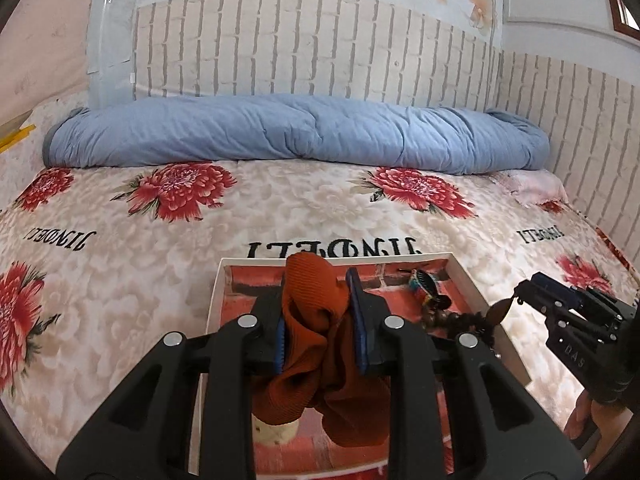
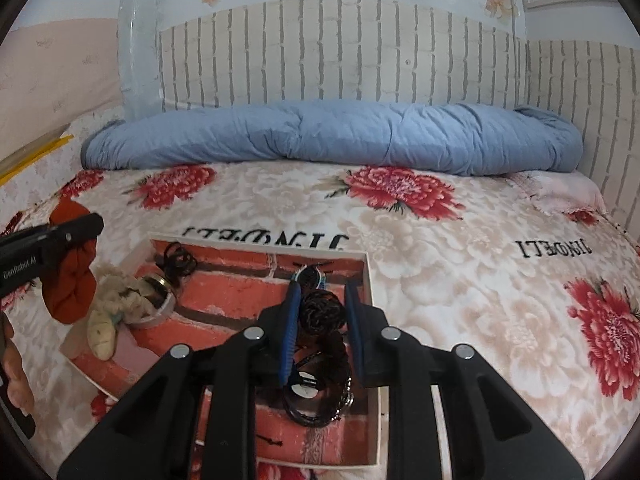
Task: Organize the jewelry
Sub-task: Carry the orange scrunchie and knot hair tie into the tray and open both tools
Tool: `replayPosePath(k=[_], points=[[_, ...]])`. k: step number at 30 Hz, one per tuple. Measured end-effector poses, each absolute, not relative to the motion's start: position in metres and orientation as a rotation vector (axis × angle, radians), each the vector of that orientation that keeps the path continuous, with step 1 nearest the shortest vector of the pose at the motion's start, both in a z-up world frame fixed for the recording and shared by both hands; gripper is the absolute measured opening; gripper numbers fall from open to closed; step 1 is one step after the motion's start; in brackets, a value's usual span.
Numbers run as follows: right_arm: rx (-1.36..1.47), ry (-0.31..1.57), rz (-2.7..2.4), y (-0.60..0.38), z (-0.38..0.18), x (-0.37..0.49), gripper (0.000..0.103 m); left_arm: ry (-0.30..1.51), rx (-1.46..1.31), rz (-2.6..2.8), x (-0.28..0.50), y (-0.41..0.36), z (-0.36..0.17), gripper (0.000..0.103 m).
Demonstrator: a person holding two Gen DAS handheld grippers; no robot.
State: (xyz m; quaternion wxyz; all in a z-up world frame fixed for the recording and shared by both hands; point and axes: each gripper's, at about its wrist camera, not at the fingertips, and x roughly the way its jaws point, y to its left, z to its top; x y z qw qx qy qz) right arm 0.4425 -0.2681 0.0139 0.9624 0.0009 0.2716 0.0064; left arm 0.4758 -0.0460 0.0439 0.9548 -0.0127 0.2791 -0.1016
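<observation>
Fingers [image 1: 280, 332] of the left gripper [image 1: 320, 320], faced with blue pads, are pinching a rust-orange ribbed fabric scrunchie [image 1: 316, 308], whose folds are bulging above and hanging below the grip. Fingers [image 2: 291, 320] of the right gripper [image 2: 322, 320] are pinching a dark brown braided cord bracelet [image 2: 322, 312], with more dark cords and a small metal ring dangling under it. Both pieces are hanging over a shallow white-rimmed tray [image 2: 370, 280] lined with a red brick print, which is lying on the bed's cream bedspread with red flowers [image 2: 460, 280]. Inside the tray, a cream knitted scrunchie [image 2: 116, 308] is sitting beside a round brass-coloured tin [image 2: 158, 292], a tangled black cord [image 2: 180, 260] is lying near the far left corner, and a colourful beaded ornament [image 1: 424, 284] is resting against the far rim. A rolled blue quilt [image 1: 300, 132] is lying along the brick-patterned wall [image 1: 320, 40].
</observation>
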Motion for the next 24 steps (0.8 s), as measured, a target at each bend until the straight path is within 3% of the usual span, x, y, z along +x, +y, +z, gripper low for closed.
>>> replayPosePath(k=[14, 20, 24], points=[[-0.054, 0.652, 0.0, -0.26, -0.031, 0.47, 0.023, 0.671, -0.029, -0.182, 0.515, -0.03, -0.011, 0.027], [-0.004, 0.644, 0.007, -0.267, -0.04, 0.476, 0.023, 0.692, -0.01, -0.165, 0.522, -0.032, -0.025, 0.038], [0.022, 0.633, 0.022, -0.269, -0.043, 0.478, 0.023, 0.692, -0.011, -0.155, 0.523, -0.031, -0.028, 0.052]])
